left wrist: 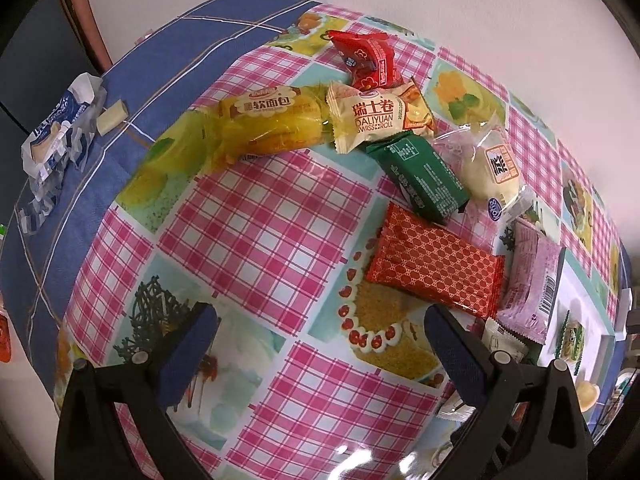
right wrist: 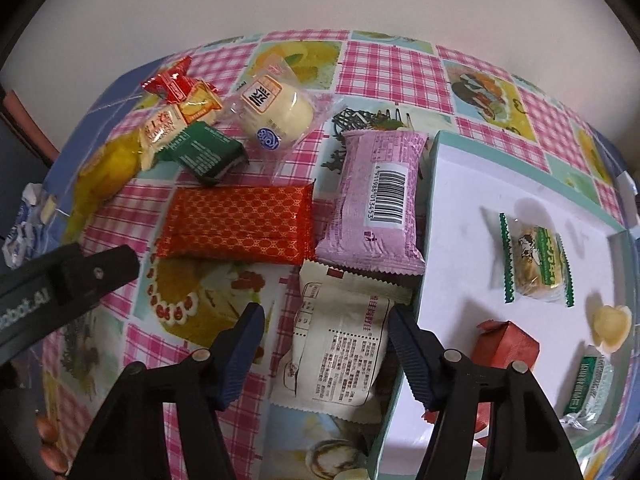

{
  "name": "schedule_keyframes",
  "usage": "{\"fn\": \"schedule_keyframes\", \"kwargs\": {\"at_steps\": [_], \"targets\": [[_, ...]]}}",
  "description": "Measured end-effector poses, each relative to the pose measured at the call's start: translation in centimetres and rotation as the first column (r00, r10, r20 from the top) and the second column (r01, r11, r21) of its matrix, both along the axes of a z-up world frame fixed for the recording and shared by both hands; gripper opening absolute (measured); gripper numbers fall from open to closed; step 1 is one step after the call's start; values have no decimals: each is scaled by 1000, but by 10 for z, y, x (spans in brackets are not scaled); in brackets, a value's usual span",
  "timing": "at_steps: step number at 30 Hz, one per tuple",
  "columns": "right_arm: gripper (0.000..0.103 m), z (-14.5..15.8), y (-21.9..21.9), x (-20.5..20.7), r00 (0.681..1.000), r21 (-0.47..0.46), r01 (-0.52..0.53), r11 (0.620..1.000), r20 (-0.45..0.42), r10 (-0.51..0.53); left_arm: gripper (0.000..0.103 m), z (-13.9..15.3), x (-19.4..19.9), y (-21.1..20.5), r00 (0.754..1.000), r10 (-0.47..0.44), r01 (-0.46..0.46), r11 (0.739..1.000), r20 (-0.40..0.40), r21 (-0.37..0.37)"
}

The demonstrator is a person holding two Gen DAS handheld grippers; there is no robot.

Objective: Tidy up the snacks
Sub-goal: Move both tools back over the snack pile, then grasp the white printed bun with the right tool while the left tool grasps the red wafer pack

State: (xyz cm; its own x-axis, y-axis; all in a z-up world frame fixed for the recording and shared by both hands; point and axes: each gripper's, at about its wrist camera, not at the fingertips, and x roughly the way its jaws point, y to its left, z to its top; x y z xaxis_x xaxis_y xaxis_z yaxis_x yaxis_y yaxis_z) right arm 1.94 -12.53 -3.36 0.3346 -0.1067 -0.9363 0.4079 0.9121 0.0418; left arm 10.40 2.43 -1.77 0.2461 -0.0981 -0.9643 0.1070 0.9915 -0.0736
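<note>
Straddling the cream snack packet (right wrist: 340,344), right tool (right wrist: 324,344) is sitting half-open with pads not visibly pressing, risking a pinch on loose film alone or a snag on the white tray (right wrist: 480,176) rim touching its right finger; left tool (left wrist: 320,344) is hanging open, empty.
</note>
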Motion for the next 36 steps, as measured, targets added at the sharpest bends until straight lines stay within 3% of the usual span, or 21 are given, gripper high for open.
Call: {"fn": "schedule_keyframes", "kwargs": {"at_steps": [7, 19, 27, 36], "targets": [[68, -4, 4, 2, 1000, -34, -2, 999, -17, 2, 103, -1, 1, 3, 1000, 11, -11, 1000, -6, -5], [67, 2, 11, 1, 999, 95, -44, 994, 32, 41, 103, -7, 1, 5, 1000, 21, -21, 1000, -21, -3], [64, 1, 14, -2, 998, 29, -61, 998, -10, 62, 103, -22, 1, 1, 998, 18, -18, 1000, -56, 3], [57, -8, 15, 0, 996, 48, -57, 997, -66, 60, 103, -30, 1, -2, 998, 11, -11, 1000, -63, 6]]}}
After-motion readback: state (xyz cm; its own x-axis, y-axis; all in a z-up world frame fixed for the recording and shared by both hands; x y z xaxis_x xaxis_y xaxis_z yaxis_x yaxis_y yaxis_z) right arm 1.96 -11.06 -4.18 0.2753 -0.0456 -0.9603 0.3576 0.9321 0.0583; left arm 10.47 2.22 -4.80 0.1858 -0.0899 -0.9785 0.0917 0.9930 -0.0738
